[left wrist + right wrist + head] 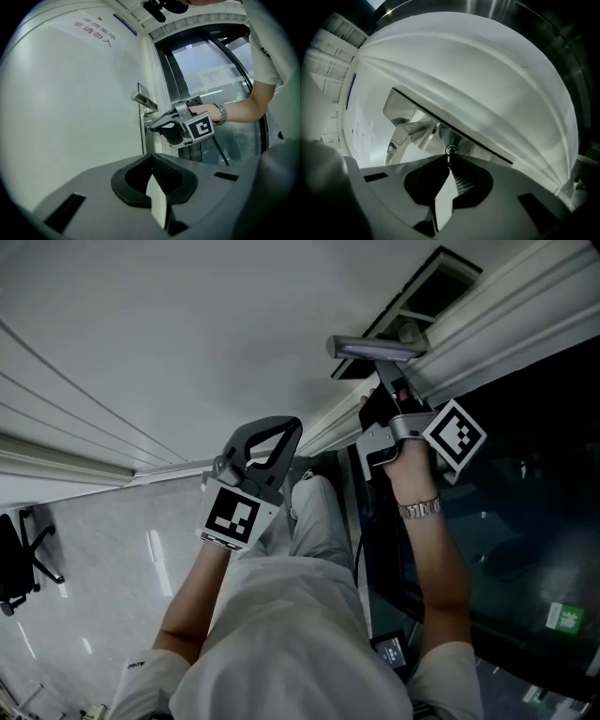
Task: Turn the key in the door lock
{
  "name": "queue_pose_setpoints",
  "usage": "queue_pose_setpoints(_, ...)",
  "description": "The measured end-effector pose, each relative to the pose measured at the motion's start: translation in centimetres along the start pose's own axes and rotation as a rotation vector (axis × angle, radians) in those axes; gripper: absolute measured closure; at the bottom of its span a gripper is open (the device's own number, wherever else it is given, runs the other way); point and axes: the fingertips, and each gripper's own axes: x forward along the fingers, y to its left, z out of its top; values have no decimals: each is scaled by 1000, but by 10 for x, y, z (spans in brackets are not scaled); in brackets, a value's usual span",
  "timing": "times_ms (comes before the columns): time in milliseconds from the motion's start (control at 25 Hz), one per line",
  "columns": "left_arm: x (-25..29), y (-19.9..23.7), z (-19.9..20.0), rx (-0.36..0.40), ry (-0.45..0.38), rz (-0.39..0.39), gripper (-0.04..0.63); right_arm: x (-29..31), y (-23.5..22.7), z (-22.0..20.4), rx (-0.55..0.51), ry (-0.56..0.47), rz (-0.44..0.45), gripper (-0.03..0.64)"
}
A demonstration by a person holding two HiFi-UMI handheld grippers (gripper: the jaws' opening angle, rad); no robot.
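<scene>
Turning the key (449,158) smoothly asks the right gripper (449,162), clamped shut on it at centre frame, to roll in line with the lock (451,149); the left gripper (151,158) hangs closed, empty.

Two grippers: left gripper (286,425) and right gripper (449,159). Two marker cubes (232,515), one per gripper. One key (449,161), pinched at the right gripper's tips. One lock cylinder (451,150) just ahead of them. One door handle (407,123) just beside those tips. One wristwatch (419,509) behind the right gripper. One office chair (19,559) well left of the left gripper.
</scene>
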Motion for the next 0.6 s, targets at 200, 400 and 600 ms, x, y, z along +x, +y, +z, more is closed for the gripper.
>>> queue_pose_setpoints(200, -2, 0, -3, 1, 7, 5, 592, 0, -2, 2, -161, 5, -26, 586)
queue_pose_setpoints(400, -6, 1, -2, 2, 7, 14, 592, -4, 1, 2, -501, 39, -68, 449)
queue_pose_setpoints(600, -4, -2, -4, -2, 9, 8, 592, -11, 23, 2, -1131, 32, -122, 430)
